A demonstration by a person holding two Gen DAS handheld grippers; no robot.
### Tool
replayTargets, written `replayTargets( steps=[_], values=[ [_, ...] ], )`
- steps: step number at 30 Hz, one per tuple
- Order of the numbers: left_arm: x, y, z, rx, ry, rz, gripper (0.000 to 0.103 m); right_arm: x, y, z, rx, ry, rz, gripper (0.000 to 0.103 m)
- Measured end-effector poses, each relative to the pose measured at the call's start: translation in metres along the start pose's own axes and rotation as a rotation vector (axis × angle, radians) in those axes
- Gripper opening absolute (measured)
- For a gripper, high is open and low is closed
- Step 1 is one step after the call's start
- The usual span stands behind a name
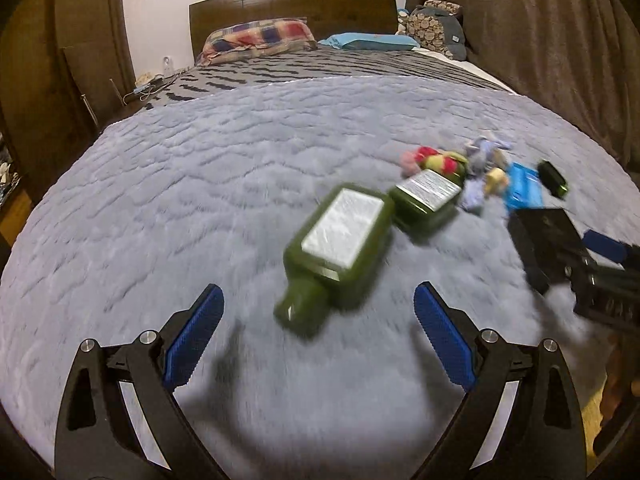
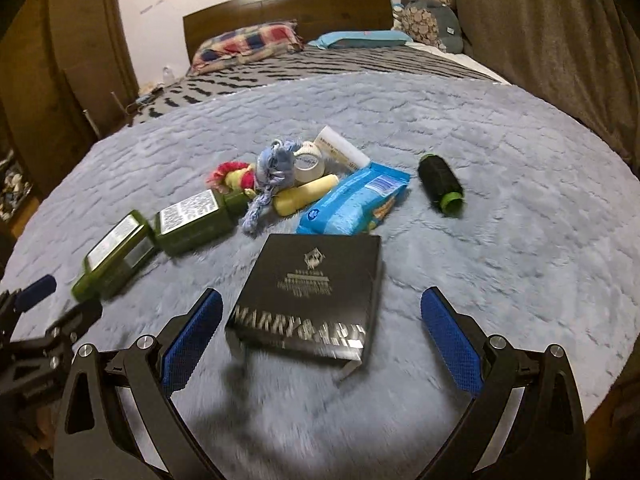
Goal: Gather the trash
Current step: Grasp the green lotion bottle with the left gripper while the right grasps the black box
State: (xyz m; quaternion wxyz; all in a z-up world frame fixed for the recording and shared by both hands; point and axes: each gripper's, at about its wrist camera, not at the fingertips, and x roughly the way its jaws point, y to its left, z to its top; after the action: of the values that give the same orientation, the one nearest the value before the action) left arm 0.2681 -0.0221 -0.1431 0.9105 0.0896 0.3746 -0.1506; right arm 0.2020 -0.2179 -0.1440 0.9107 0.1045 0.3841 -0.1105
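A green bottle lies on the grey blanket, neck toward my open, empty left gripper; it also shows in the right wrist view. A second green bottle lies behind it. A black box lies flat just ahead of my open, empty right gripper. Behind lie a blue packet, a yellow tube, a white tape roll, a blue rope toy, a red-yellow toy and a black spool.
The bed's wooden headboard and pillows are at the back. Brown curtains hang on the right, a wooden wardrobe stands on the left. The right gripper's finger shows at the left view's right edge.
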Motion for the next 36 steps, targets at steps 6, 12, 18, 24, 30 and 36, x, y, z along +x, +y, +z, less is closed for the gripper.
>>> replayTargets(
  steps=[6, 12, 18, 24, 30, 36],
  values=[
    [0.033, 0.004, 0.017, -0.023, 0.045, -0.031, 0.084, 0.021, 0.010, 0.003, -0.026, 0.013, -0.047, 0.100],
    [0.052, -0.003, 0.024, -0.047, 0.080, -0.057, 0.059, 0.026, 0.007, 0.005, -0.050, 0.002, -0.064, 0.088],
    [0.045, -0.010, 0.018, -0.061, 0.073, -0.013, 0.058, 0.017, -0.005, 0.002, -0.071, -0.004, -0.022, 0.078],
    [0.015, -0.026, -0.006, -0.063, 0.080, -0.017, 0.057, -0.012, -0.028, -0.013, -0.044, -0.014, 0.035, 0.076],
    [-0.028, -0.044, -0.036, -0.067, 0.059, -0.011, 0.056, -0.054, -0.047, -0.034, -0.059, -0.046, 0.049, 0.075],
    [-0.080, -0.058, -0.064, -0.070, 0.015, -0.015, 0.056, -0.107, -0.061, -0.053, -0.069, -0.093, 0.105, 0.075]
  ],
)
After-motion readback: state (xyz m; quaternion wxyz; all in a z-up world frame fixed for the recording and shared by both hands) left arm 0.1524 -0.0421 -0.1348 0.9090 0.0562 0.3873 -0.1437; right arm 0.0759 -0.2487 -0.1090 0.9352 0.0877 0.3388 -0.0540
